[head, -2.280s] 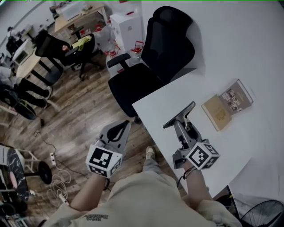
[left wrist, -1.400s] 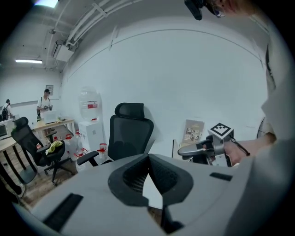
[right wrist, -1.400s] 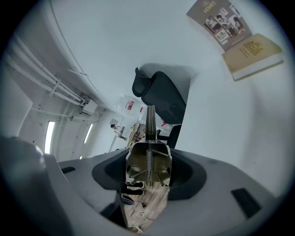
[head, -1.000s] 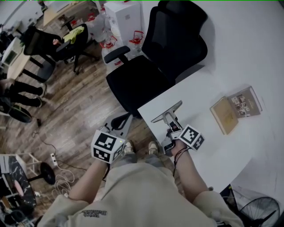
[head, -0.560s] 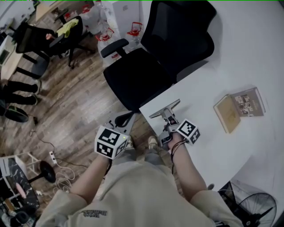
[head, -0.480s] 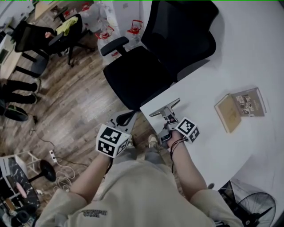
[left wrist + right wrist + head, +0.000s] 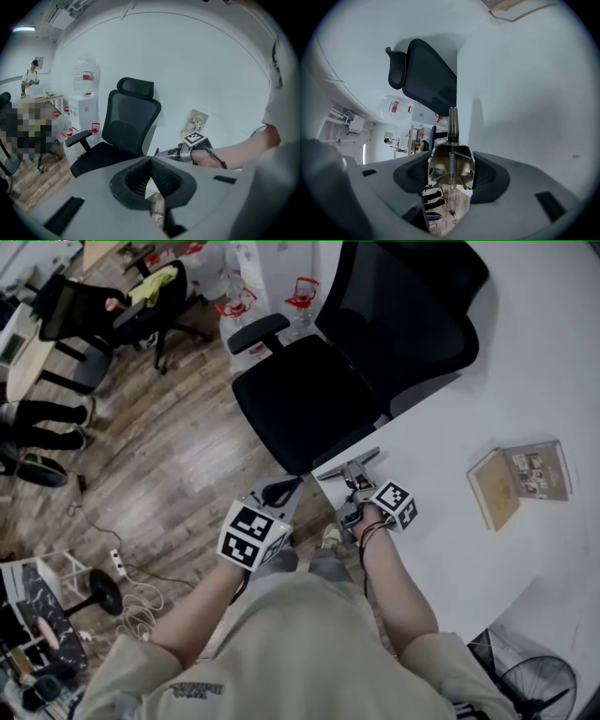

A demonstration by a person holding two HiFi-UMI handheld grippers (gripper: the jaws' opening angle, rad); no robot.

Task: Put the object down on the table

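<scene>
Right claw pulled back to white table corner, gripping metal tool; left claw closed, above wood floor.

The left tool has its jaws shut together on nothing, a black office chair at eleven o'clock from its tips and, at two o'clock, the right tool below what looks like a book.
</scene>
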